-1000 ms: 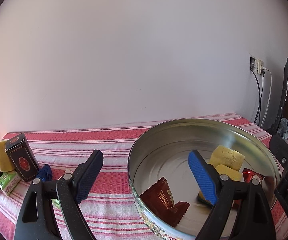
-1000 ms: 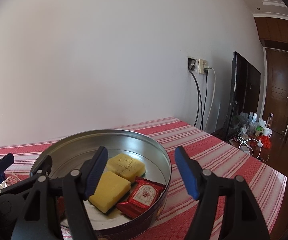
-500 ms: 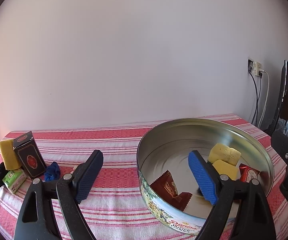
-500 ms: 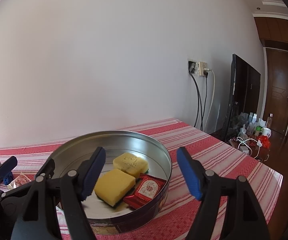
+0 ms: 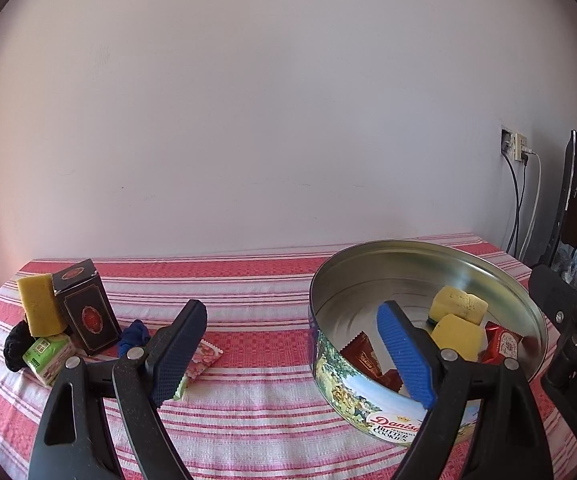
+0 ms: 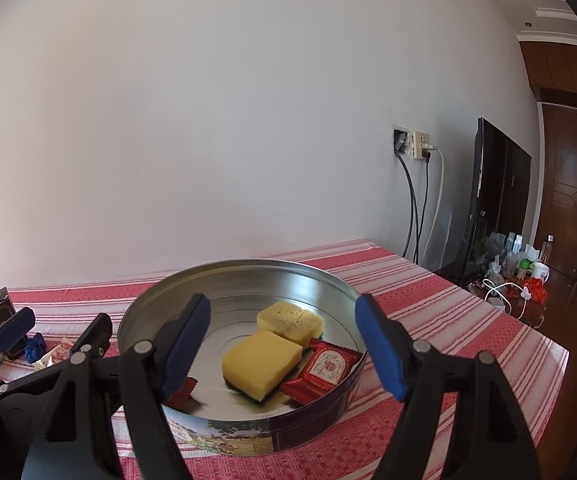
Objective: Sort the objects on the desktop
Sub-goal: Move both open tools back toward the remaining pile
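Observation:
A round butter-cookie tin stands on the striped cloth. It holds two yellow sponges, a red packet and brown-red packets. My left gripper is open and empty, straddling the tin's left wall. My right gripper is open and empty above the tin's near side. At the left lie a dark box, a yellow sponge, a green carton, a black hair tie, a blue hair tie and a pink packet.
The table has a red and white striped cloth. A white wall runs behind it. Wall sockets with cables and a dark screen stand at the right, with a cluttered low table beyond the table's right edge.
Both grippers have drawn back and lifted away from the tin, so the tin's painted side now shows. The left view has swung left, showing more of the loose objects. Jaws stay open.

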`<state>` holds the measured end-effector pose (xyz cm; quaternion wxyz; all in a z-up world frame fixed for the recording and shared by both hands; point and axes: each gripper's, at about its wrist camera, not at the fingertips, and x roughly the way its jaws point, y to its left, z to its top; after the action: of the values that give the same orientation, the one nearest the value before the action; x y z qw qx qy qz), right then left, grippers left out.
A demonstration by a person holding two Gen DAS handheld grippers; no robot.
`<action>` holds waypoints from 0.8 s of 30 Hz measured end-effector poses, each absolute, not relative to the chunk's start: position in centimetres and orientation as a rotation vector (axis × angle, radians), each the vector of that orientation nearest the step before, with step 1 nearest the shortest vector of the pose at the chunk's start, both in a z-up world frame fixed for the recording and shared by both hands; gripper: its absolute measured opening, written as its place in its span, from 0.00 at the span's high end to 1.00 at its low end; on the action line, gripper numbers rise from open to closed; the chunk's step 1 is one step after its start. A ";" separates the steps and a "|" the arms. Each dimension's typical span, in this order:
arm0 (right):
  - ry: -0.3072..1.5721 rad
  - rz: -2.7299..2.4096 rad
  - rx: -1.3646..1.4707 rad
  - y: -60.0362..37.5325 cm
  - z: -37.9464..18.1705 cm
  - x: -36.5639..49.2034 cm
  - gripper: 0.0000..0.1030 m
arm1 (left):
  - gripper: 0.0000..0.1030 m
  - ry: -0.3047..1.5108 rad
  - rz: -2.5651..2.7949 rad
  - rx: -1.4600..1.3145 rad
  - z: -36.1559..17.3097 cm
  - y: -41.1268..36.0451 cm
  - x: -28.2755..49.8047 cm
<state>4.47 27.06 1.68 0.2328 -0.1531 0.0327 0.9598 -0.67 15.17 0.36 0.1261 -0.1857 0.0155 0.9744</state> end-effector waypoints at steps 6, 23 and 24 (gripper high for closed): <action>0.088 2.651 -0.425 26.3 1.8 4.2 0.25 | 0.14 0.039 2.843 -0.540 0.5 14.1 -0.6; 0.032 2.834 -0.468 16.8 2.0 0.5 0.22 | 0.14 0.026 3.027 -0.565 1.1 3.3 -1.5; 0.026 2.846 -0.469 16.1 2.0 0.3 0.20 | 0.14 0.022 3.035 -0.567 1.1 2.6 -1.6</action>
<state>0.31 16.09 2.00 0.1283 -0.1611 0.0090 0.9785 -1.58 2.64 1.10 0.0270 -0.1834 0.0070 0.9826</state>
